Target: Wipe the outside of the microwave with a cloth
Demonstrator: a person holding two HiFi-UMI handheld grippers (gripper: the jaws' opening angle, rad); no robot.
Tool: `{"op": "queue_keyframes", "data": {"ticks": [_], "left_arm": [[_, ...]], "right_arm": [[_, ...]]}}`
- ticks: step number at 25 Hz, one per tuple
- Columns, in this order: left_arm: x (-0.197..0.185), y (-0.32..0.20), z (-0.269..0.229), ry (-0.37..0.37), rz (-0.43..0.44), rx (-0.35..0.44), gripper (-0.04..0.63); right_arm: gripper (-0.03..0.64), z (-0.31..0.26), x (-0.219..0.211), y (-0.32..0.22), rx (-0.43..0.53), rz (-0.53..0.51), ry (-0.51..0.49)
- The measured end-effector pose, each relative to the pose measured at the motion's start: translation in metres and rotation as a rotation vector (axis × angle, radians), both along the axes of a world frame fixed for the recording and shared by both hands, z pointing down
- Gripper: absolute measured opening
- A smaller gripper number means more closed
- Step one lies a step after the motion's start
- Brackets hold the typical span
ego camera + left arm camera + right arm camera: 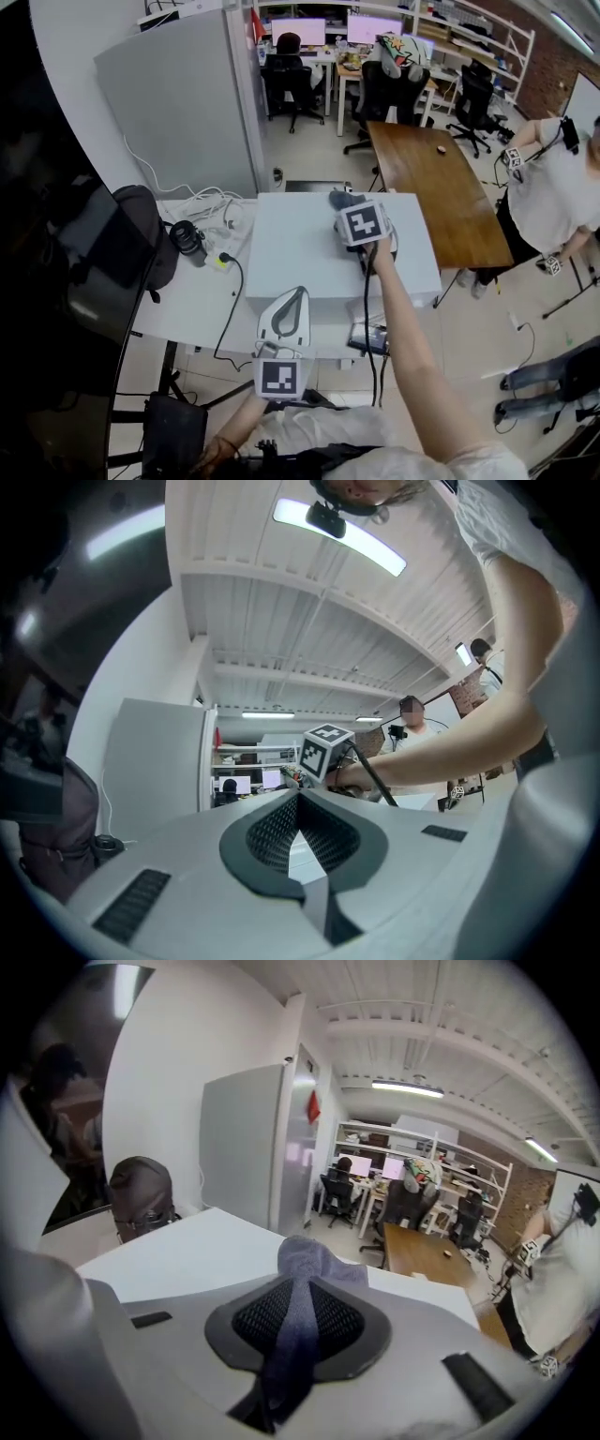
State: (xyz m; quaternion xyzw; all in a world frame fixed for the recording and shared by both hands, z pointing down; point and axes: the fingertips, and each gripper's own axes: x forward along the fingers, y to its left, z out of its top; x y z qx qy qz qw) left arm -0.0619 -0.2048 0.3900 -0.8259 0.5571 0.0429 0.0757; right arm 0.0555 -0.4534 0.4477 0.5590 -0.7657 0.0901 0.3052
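The right gripper (302,1288) pinched the blue-grey cloth (317,1258) over the white microwave (202,1252) top, seen clearly only in its own view. The head view alone placed the left gripper (296,295) near the front edge, tips pressed together, empty.

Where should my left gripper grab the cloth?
Probably the bunched end of the cloth poking past the right gripper's closed jaws, coming from in front of them: it sticks up free there, while the rest is pinched between the pads.

Past my right claw (345,206), to its right, is a brown wooden table (431,187), and to its left a grey partition (178,103). Farther off, black office chairs (286,84) sit at lit monitors (298,31) (strip lights (406,1088) overhead).
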Motion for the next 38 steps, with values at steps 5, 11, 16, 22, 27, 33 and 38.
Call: {"op": "queue_keyframes", "data": {"ticks": [5, 11, 16, 22, 27, 33, 38], "left_arm": [[0.019, 0.002, 0.005, 0.009, 0.031, -0.024, 0.002], [0.030, 0.003, 0.004, -0.001, 0.036, -0.003, 0.002], [0.023, 0.005, 0.004, 0.011, 0.003, -0.010, 0.002], [-0.001, 0.013, 0.014, -0.001, -0.093, -0.036, 0.002], [-0.033, 0.024, 0.016, -0.003, -0.180, -0.039, 0.002], [-0.062, 0.039, 0.021, 0.013, -0.256, -0.059, 0.002], [-0.062, 0.044, 0.022, 0.014, -0.251, -0.067, 0.002]], "right_arm": [[0.075, 0.006, 0.107, 0.004, -0.037, 0.152, -0.028], [0.075, 0.012, 0.137, 0.013, -0.063, 0.189, -0.083], [0.075, -0.013, 0.113, 0.027, 0.013, 0.149, -0.154], [0.075, -0.054, -0.022, 0.069, 0.083, -0.115, -0.312], [0.075, -0.048, -0.144, 0.105, 0.033, -0.323, -0.328], [0.075, -0.005, -0.201, 0.128, -0.055, -0.405, -0.167], [0.075, 0.006, -0.165, 0.124, -0.050, -0.329, -0.126]]}}
